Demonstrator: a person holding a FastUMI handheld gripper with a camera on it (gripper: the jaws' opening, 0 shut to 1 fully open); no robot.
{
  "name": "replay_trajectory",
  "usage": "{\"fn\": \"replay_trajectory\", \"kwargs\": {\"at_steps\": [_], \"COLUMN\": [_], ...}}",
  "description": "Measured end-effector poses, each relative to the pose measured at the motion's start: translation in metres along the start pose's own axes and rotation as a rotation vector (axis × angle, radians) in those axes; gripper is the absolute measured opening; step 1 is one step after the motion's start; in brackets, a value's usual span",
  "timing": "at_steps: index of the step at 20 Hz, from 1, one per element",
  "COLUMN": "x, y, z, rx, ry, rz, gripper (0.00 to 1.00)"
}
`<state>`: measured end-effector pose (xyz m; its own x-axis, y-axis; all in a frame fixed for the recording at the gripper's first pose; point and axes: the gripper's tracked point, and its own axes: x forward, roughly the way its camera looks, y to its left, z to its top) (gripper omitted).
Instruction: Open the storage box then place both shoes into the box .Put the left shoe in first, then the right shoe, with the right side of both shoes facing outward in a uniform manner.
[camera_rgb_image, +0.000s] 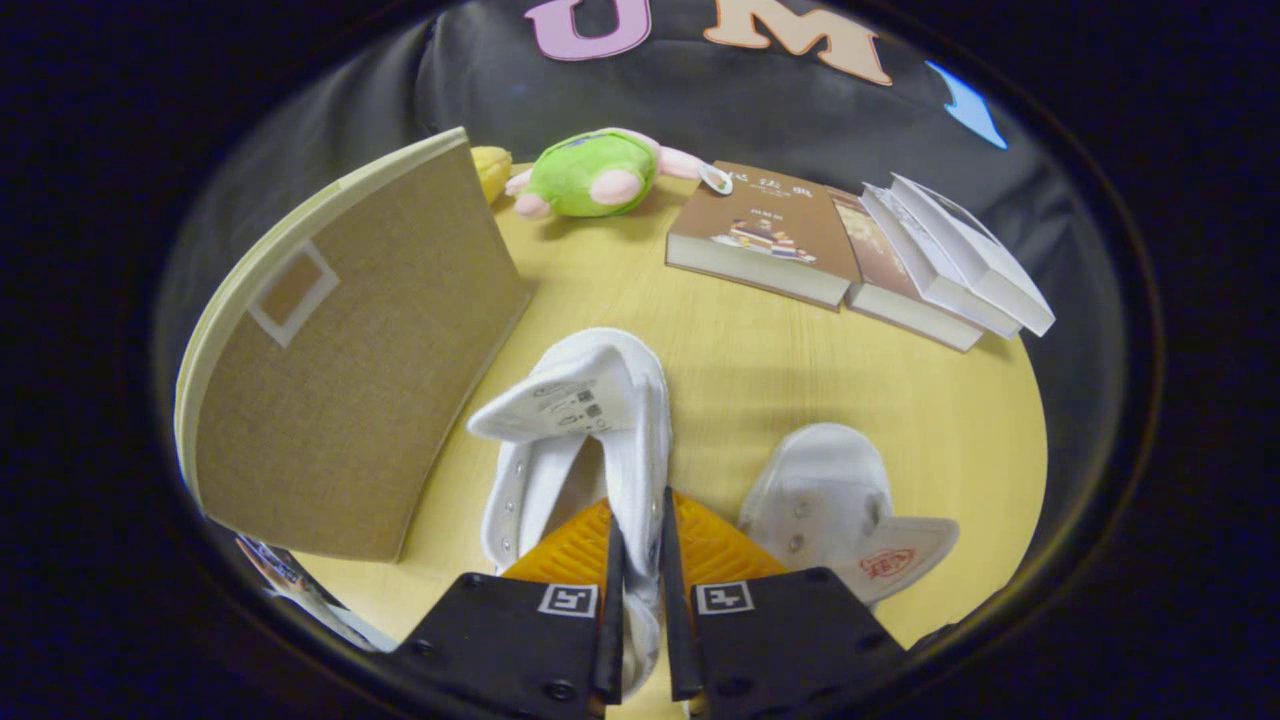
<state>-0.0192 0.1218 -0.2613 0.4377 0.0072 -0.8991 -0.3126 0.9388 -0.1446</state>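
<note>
My gripper (640, 550) is shut on the side wall of a white shoe (590, 420), whose tongue stands up with a label showing; the shoe stretches ahead of the fingers. A second white shoe (830, 500) lies on the table just right of the fingers, its tongue flopped to the right. The tan fabric storage box (350, 370) stands left of the held shoe, its lid side toward me; I cannot tell whether it is open.
Beyond the shoes, several books (860, 250) lie in a row at the far right of the yellow table (960, 420). A green and pink plush toy (595, 172) lies at the far edge, behind the box.
</note>
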Motion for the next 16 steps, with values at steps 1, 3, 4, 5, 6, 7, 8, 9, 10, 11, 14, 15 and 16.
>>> {"fn": "replay_trajectory", "kwargs": {"at_steps": [1, 3, 4, 5, 6, 7, 8, 9, 10, 11, 14, 15, 16], "x": [0.002, 0.0, 0.002, 0.001, 0.001, 0.001, 0.0, -0.002, -0.005, -0.009, -0.029, -0.038, -0.049], "y": [0.002, 0.003, 0.005, 0.006, 0.005, 0.006, 0.009, 0.014, 0.021, 0.026, 0.036, 0.037, 0.038], "z": [-0.001, 0.0, -0.001, 0.0, 0.001, 0.0, -0.001, -0.003, -0.004, -0.002, 0.009, 0.015, 0.021], "rx": [0.029, 0.115, 0.188, 0.25, 0.306, 0.347, 0.375, 0.404, 0.428, 0.447, 0.472, 0.488, 0.5], "ry": [0.018, 0.038, 0.048, 0.057, 0.063, 0.068, 0.076, 0.086, 0.094, 0.098, 0.064, 0.048, 0.031], "rz": [0.032, 0.098, 0.143, 0.18, 0.21, 0.237, 0.264, 0.294, 0.327, 0.356, 0.407, 0.425, 0.445], "gripper": [0.17, 0.13, 0.11, 0.09, 0.07, 0.07, 0.07, 0.07, 0.07, 0.07, 0.07, 0.07, 0.07]}}
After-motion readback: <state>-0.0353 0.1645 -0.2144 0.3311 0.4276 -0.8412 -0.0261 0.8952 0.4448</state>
